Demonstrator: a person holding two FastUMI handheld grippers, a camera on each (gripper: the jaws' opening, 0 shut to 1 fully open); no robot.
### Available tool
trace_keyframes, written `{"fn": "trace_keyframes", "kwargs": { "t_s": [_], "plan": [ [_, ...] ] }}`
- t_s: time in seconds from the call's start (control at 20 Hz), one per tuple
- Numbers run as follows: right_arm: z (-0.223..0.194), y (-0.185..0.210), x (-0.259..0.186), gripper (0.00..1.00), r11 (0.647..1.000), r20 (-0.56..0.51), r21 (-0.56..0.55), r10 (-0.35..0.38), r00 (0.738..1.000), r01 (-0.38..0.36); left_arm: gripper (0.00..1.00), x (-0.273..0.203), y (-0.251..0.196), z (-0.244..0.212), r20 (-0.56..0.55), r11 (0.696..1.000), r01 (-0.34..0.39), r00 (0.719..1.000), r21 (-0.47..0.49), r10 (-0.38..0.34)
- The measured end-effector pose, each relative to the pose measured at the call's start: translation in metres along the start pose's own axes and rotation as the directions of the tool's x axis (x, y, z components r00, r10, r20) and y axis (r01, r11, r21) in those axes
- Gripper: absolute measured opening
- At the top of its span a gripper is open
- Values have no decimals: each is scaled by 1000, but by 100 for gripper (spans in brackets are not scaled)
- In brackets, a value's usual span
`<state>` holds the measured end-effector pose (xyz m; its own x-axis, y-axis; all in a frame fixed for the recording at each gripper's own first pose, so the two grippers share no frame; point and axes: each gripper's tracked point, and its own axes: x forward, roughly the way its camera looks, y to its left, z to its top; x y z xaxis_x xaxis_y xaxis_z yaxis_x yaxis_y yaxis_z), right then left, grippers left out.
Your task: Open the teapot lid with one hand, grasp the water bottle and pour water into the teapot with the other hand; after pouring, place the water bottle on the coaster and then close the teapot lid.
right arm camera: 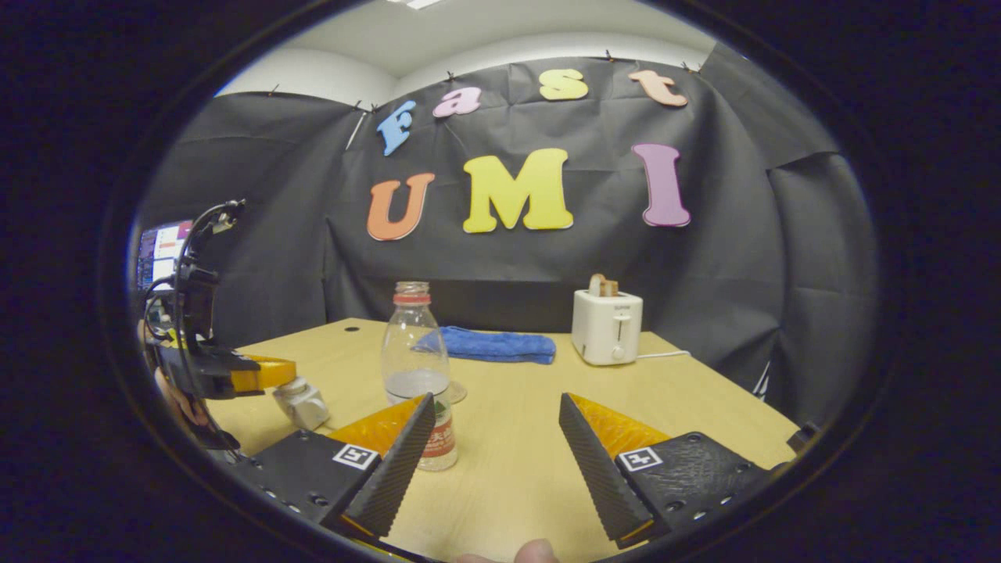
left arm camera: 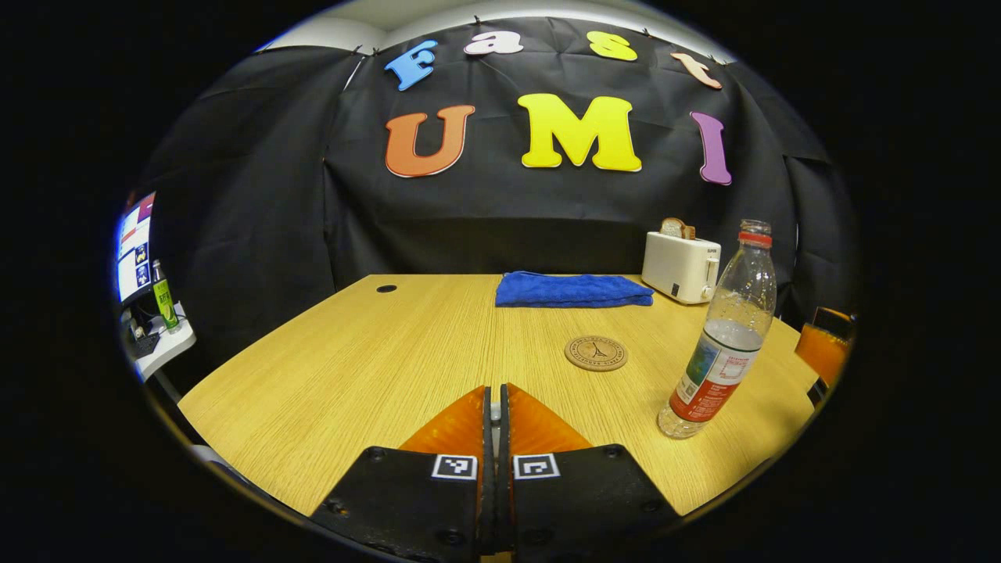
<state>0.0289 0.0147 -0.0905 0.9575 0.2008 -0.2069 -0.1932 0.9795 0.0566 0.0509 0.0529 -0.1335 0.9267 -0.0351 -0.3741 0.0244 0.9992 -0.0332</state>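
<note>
1. We see the water bottle [left arm camera: 723, 332] standing upright on the table [left arm camera: 352, 367] at the right of the left gripper view; it is clear, ribbed plastic with a red collar, no cap, and water only in its lower part.
2. In the right gripper view, the same bottle sits left of centre, just behind the right gripper [right arm camera: 496, 422], whose jaws stand wide apart with ridged inner faces and nothing between them.
3. The left gripper [left arm camera: 494, 403] fills the bottom centre of its own view; its jaws are pressed together, and we see something small and pale pinched in the slit.
4. At the left edge of the right gripper view, the left gripper holds a small whitish object, likely the teapot lid [right arm camera: 301, 403], above the table; we cannot tell more.
5. A round, brown coaster [left arm camera: 596, 353] lies flat at mid-frame, apart from the bottle.
6. Behind it lie a folded blue cloth [left arm camera: 573, 289] of soft pile and a white toaster [left arm camera: 680, 267] with bread in its slot.
7. The table has a pale wood grain.
</note>
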Motion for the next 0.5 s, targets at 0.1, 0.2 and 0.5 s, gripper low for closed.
{"fn": "trace_keyframes", "kwargs": {
  "t_s": [0.1, 0.2, 0.5],
  "plan": [
    [-5, 14, 2, 99, 998, -12, 30, 49, 999, -49, 3, -8, 2, 9, 23, 1000, 5, 1000, -11, -5],
    [-9, 25, 7, 95, 997, -23, 32, 71, 997, -71, 3, -15, 7, 19, 54, 1000, -4, 999, -13, 4],
    [-17, 52, 34, 94, 995, -42, 16, 97, 994, -97, 3, -42, 23, 38, 113, 999, -15, 993, -39, 19]
  ]
}}
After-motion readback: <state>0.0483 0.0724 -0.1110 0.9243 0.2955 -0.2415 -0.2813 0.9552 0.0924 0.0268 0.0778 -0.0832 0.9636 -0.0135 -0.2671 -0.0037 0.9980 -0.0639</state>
